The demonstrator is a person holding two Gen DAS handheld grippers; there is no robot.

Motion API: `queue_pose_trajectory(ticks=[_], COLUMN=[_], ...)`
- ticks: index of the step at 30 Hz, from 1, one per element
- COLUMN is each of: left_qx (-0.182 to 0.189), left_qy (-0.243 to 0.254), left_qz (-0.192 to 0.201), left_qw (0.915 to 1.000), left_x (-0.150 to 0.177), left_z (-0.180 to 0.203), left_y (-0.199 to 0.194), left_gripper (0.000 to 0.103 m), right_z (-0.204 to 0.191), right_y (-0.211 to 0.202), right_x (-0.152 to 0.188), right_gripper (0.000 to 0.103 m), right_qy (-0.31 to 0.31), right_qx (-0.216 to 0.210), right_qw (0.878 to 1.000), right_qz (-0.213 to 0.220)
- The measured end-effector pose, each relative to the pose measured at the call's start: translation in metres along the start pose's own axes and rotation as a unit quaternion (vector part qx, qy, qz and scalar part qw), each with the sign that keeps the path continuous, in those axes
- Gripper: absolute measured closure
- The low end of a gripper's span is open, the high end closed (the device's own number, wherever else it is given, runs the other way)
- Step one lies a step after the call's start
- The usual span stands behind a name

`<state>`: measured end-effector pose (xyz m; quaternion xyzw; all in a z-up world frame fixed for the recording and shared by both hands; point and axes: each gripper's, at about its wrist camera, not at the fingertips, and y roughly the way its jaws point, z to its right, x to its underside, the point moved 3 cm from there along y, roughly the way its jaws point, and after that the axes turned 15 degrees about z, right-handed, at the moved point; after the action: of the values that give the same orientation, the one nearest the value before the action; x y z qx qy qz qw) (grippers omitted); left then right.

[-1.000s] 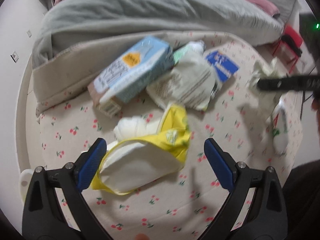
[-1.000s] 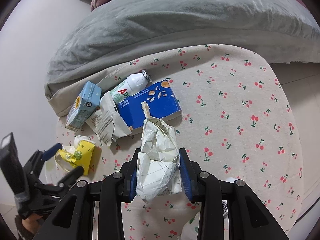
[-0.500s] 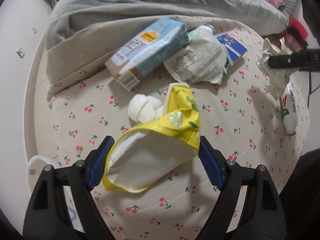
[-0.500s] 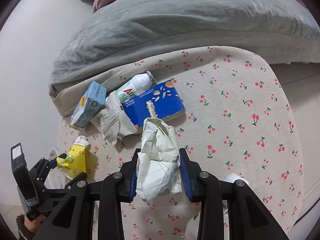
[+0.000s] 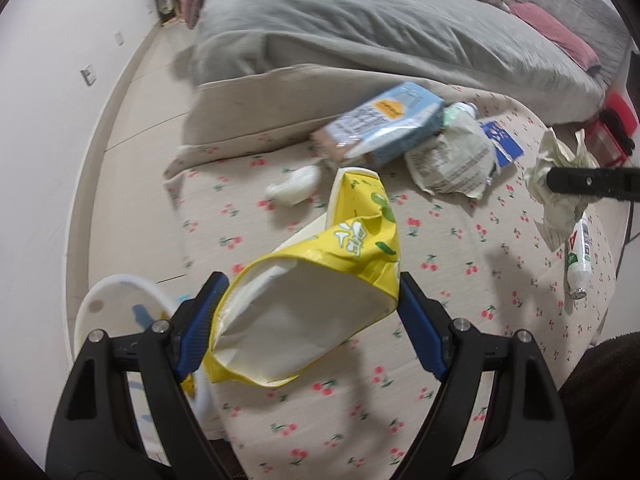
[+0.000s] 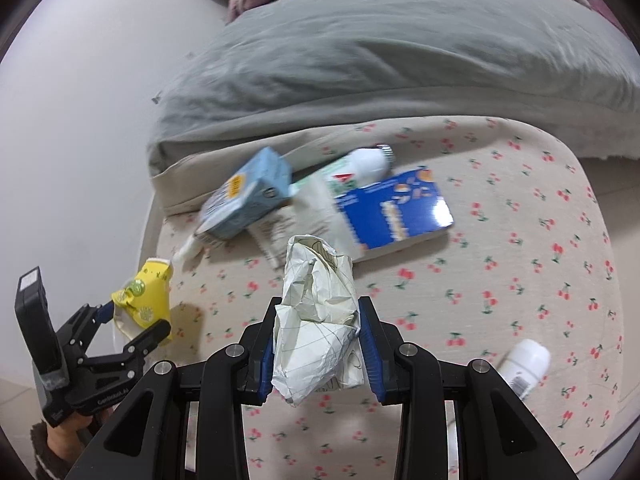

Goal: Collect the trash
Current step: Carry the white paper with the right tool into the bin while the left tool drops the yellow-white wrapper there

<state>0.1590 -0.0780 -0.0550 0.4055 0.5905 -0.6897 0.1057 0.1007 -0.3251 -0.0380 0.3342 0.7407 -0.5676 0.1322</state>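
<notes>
My left gripper (image 5: 308,320) is shut on a yellow snack bag (image 5: 320,292) and holds it above the cherry-print bedsheet (image 5: 440,340); it also shows in the right wrist view (image 6: 140,300). My right gripper (image 6: 318,344) is shut on a crumpled white paper wad (image 6: 320,320), also seen in the left wrist view (image 5: 556,188). On the sheet lie a light-blue carton (image 5: 384,124), a torn paper wrapper (image 5: 452,160), a blue box (image 6: 396,208), a white bottle (image 6: 360,166) and a small white tissue wad (image 5: 294,190).
A white bin (image 5: 120,304) stands on the floor under the left gripper, left of the bed edge. A second white bottle (image 5: 578,256) lies at the sheet's right edge. A grey duvet (image 5: 380,28) covers the far bed. A wall (image 5: 40,140) is at left.
My left gripper has lifted the yellow bag off the sheet and drawn it back left over the bin. My right gripper still holds the paper wad and has shifted slightly.
</notes>
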Motion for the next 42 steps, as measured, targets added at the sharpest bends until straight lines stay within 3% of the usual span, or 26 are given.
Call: queue_pose_trajectory(ticks=[18,26,30,31,35,42], left_qx=[-0.075,-0.093,-0.094,-0.102,-0.126,-0.179], left_qy=[-0.096,-0.159,-0.181,-0.181,-0.190,-0.235], left_qz=[0.005,0.019,0.019,0.022,0.025,0.007], left_qw=[0.9925,0.9828,0.9788,0.9780,0.9733,0.9553], left_x=[0.048,0.069,0.075,0.077,0.083,0.105], left_z=[-0.112,-0.160,-0.172,-0.176,-0.188,-0.219], left_y=[-0.039,-0.050,-0.051,-0.053,-0.064,-0.079], left_gripper=[0.019,0.019,0.014,0.009,0.007,0.007], right_z=[-0.097,-0.150,-0.176,-0.181,-0.203,-0.242], right_y=[0.030,0.048,0.056,0.058,0.069,0.091], right_x=[0.021,0.035,0.041,0.042,0.050,0.064], right_gripper=[0.066,0.066,0.066,0.066,0.066,0.066], right_qy=[-0.063,-0.089,-0.102,-0.104,-0.111,-0.126], right_qx=[-0.041,-0.068,-0.082,-0.085,-0.095,-0.117], right_qw=[0.997,0.993,0.991,0.990,0.988,0.983], right_qz=[-0.024,-0.037,-0.040,-0.041,-0.049,-0.070])
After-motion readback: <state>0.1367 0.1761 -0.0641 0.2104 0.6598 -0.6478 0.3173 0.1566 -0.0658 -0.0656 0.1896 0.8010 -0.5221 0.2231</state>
